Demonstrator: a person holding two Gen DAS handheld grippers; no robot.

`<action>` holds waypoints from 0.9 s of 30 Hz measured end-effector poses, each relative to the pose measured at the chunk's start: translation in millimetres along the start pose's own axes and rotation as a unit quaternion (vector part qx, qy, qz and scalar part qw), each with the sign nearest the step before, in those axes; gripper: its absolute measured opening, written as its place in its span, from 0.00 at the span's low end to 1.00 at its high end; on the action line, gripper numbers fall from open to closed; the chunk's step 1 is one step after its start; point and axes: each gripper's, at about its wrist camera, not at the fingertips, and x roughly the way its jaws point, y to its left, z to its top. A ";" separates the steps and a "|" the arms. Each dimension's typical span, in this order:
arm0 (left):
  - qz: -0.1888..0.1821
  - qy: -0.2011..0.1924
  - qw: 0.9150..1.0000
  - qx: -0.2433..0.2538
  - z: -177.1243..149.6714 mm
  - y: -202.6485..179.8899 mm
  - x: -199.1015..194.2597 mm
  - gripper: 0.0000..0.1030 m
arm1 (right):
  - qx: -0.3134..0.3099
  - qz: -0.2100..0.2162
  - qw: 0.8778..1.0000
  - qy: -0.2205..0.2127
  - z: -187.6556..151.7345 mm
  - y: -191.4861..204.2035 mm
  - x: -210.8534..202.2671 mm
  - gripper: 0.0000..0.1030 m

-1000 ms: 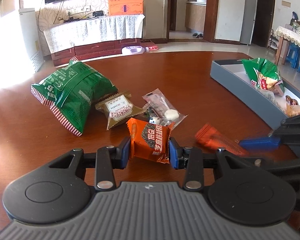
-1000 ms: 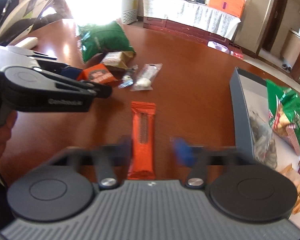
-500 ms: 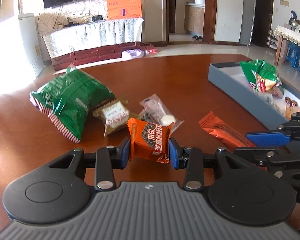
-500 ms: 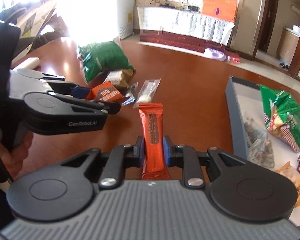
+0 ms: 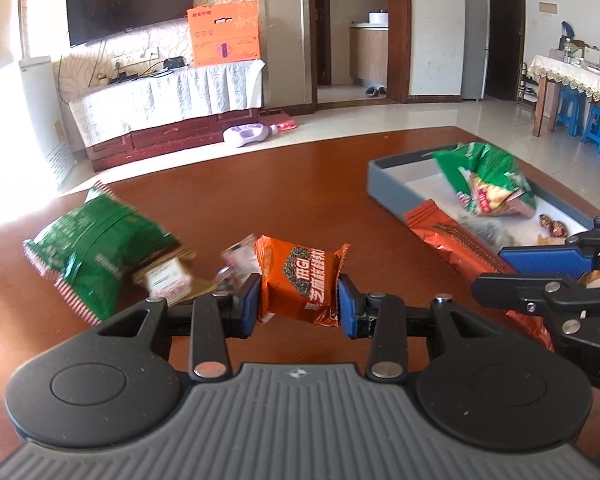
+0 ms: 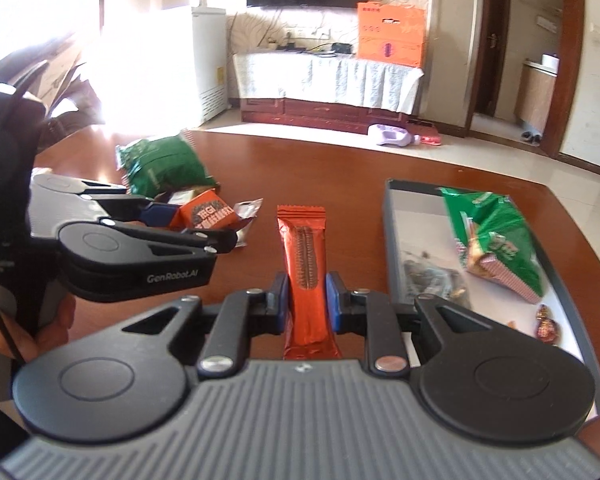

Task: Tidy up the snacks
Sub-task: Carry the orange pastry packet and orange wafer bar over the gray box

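Over the brown table (image 5: 260, 208), left gripper (image 5: 299, 304) pinches a square orange snack pack (image 5: 300, 280); right gripper (image 6: 306, 306) clamps a long orange bar (image 6: 305, 264). Only the right view shows the person's hand (image 6: 56, 320); the grey tray (image 6: 394, 240) sits to the right.

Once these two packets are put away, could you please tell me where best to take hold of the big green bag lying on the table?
Grip the green bag by its striped sealed edge, coming in low from the near side. The body is puffy and wide; that flat seam faces us and fits between the tongs.
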 end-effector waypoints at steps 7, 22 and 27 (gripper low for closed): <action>-0.022 -0.008 1.000 0.013 13.3 -37.4 4.6 0.44 | 0.010 -0.021 1.000 -0.009 -4.6 -18.9 -12.7 0.23; -0.070 -0.014 0.997 0.021 31.4 -108.4 27.7 0.44 | 0.054 -0.065 0.996 -0.021 -21.7 -79.1 -33.2 0.23; -0.082 -0.014 0.996 0.027 36.1 -128.5 38.8 0.44 | 0.071 -0.075 0.994 -0.021 -25.9 -94.4 -35.3 0.23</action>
